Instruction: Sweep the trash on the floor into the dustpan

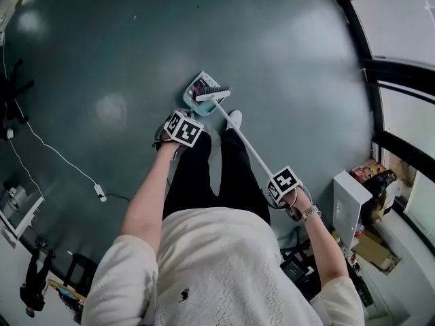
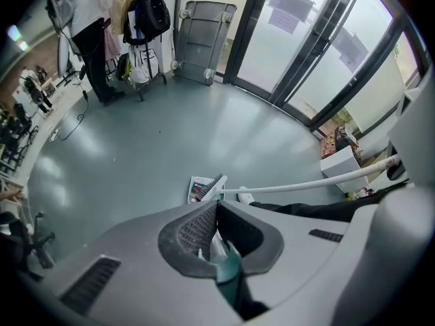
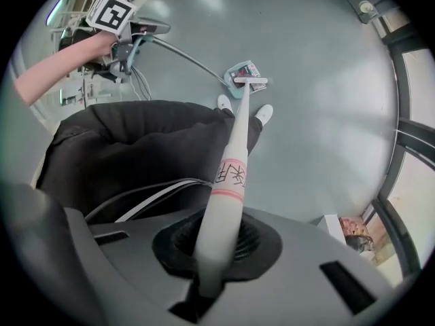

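Observation:
A teal dustpan rests on the grey-green floor just ahead of my feet, with a red-and-white wrapper lying in it. The broom head sits at the pan's mouth. My left gripper is shut on the dustpan's teal handle; beyond it lie the dustpan and broom head. My right gripper is shut on the white broom handle, which runs down to the broom head and dustpan.
A white shoe stands next to the broom head. A white cable with an adapter lies at the left. A white box and clutter sit by the glass wall at right. A person and folded cart stand far off.

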`<state>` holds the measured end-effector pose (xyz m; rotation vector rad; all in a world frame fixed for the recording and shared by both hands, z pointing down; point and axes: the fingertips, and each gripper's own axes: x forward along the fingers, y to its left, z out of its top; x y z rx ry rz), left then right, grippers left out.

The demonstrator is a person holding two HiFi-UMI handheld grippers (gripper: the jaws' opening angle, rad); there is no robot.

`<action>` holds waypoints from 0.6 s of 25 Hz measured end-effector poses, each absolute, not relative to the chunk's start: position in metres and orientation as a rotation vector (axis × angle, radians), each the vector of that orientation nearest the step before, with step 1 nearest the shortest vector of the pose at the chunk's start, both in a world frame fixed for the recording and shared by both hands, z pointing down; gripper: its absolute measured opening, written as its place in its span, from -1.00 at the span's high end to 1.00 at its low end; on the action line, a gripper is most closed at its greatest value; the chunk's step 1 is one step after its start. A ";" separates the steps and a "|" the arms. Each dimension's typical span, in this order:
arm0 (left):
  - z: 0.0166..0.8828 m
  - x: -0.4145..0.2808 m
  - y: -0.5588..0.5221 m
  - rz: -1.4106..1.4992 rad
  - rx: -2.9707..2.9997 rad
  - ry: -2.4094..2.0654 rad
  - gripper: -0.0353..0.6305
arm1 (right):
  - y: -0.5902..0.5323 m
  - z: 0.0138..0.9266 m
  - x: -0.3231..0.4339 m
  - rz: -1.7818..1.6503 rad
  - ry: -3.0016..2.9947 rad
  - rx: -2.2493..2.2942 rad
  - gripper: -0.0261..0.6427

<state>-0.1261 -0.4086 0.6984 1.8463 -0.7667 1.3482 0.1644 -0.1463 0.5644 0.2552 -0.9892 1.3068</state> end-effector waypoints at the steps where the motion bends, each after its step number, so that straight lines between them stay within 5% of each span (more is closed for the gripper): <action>1: 0.698 -0.126 -0.407 1.345 1.838 -0.775 0.87 | -0.147 0.566 0.166 1.306 -0.989 0.249 0.84; 15: 0.698 -0.128 -0.410 1.305 1.782 -0.885 0.87 | -0.174 0.568 0.197 1.299 -1.019 0.225 0.84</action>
